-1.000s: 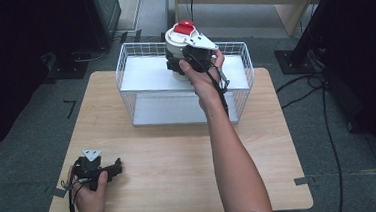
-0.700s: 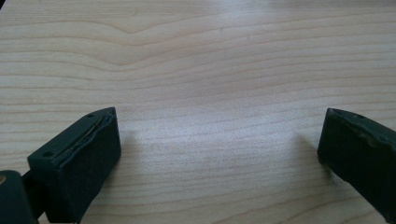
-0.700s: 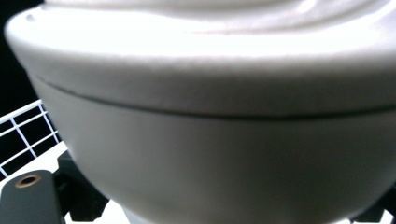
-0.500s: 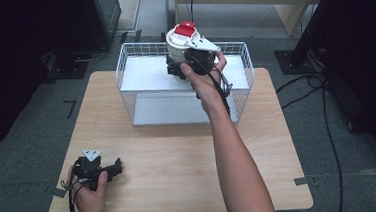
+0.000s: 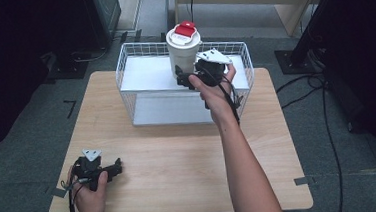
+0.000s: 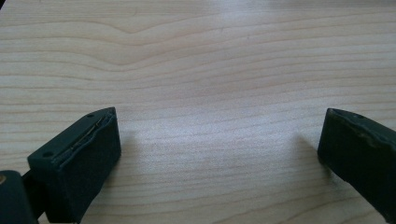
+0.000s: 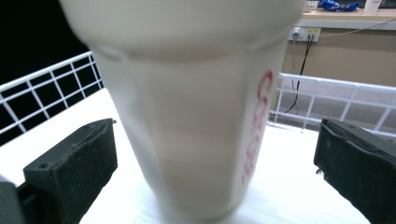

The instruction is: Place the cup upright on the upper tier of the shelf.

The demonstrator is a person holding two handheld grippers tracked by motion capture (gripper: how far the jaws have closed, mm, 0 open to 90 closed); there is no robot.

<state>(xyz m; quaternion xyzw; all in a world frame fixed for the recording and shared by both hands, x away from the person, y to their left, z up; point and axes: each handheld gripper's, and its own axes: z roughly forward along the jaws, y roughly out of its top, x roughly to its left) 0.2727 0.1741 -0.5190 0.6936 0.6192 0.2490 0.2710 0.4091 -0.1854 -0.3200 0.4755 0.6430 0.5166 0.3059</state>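
Cup (image 5: 184, 50), white with a red lid tab, stands upright on the white floor of the wire basket (image 5: 133, 69) at the far side of the bench (image 5: 180, 161). In the right gripper view the cup (image 7: 196, 116) sits between the two jaws with a gap on each side, red lettering down its right side, image slightly blurred.

Right gripper (image 5: 190, 80) is at the cup's near-right side, jaws spread, not touching it. Compared with the earlier high views the cup and gripper sat a bit further right; now the cup is nearer the basket's far-middle and the jaws look let go. Judgement: cup has just been set down in the basket and released, so placement looks done; pulling the gripper back without knocking the cup is what remains.

Left gripper (image 5: 111, 169) rests on the near-left bench, unchanged, jaws wide apart over bare wood (image 6: 210, 93), holding nothing.
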